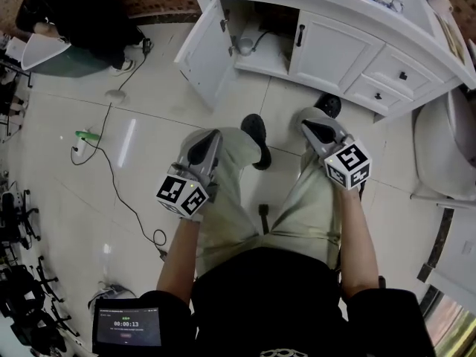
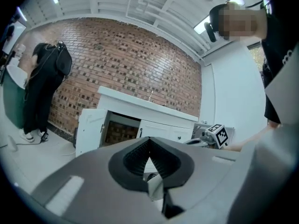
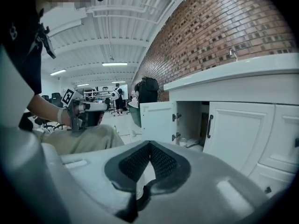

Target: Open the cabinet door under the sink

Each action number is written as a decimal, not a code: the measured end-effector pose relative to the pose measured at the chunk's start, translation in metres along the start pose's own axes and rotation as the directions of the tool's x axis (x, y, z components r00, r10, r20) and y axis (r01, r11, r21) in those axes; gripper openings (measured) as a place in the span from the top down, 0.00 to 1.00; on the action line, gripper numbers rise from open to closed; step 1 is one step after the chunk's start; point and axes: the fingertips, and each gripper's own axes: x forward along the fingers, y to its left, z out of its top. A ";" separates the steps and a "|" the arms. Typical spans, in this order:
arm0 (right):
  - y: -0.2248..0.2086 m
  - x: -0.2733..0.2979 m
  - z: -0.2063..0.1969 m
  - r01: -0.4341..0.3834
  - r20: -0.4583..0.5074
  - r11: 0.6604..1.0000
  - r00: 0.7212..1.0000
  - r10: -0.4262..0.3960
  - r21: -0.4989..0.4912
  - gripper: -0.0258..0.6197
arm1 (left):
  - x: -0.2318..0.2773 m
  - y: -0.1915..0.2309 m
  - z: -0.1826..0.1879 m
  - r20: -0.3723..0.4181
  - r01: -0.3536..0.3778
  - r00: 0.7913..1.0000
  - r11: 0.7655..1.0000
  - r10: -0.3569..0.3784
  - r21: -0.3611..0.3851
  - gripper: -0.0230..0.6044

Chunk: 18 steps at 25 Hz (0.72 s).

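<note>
In the head view, the white panelled wooden cabinet door [image 1: 199, 50] under the sink stands swung wide to the left, so the task looks done. The grey left gripper [image 1: 210, 140] and the grey right gripper [image 1: 311, 127] rest low over the person's thighs, well apart from the cabinet, probably because nothing is left to pull.

In the left gripper view, its jaws are clenched together on nothing, and the open door is far ahead.

In the right gripper view, its jaws are also pressed together and empty, and the door hinges show.
</note>
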 end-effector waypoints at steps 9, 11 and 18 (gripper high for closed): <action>0.026 -0.030 -0.027 0.023 -0.016 1.000 1.000 -0.023 -0.001 0.97 | -0.015 -0.051 0.005 0.022 0.050 0.998 0.992 -0.053 0.115 0.94; 0.033 -0.033 -0.030 0.018 -0.017 1.000 1.000 -0.018 -0.003 0.97 | -0.015 -0.046 -0.022 -0.075 0.030 0.997 0.980 -0.016 0.198 0.94; 0.042 -0.043 -0.029 0.037 -0.040 0.998 0.998 -0.039 -0.050 0.97 | -0.019 -0.029 -0.054 -0.213 0.032 0.976 0.955 0.033 0.295 0.94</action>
